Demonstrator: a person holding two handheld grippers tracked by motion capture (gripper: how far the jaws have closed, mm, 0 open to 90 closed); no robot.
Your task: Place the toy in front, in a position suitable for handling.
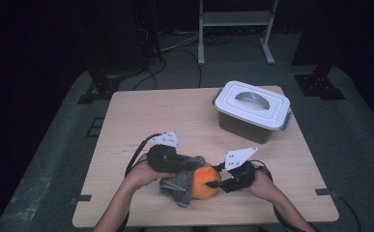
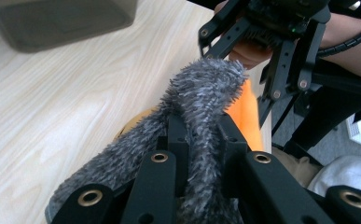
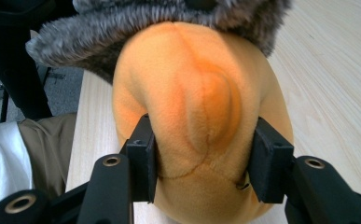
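The round orange plush ball (image 1: 205, 182) sits on the pale wooden surface (image 1: 141, 116) near its 6 o'clock edge, with the left gripper (image 2: 201, 135) clamped tight on the shaggy grey microfibre cloth (image 1: 179, 186) draped over the ball's 9 o'clock side. The right gripper (image 3: 201, 151), coming in from 3 o'clock, has its jaws half-closed and pressing into the ball's two flanks (the plush bulges between the pads). The coming rub likely turns on this: cloth at 9 o'clock, grip at 3 o'clock, ball pinned between, while the white lidded plastic box (image 1: 253, 110) stands well apart at 1 o'clock.
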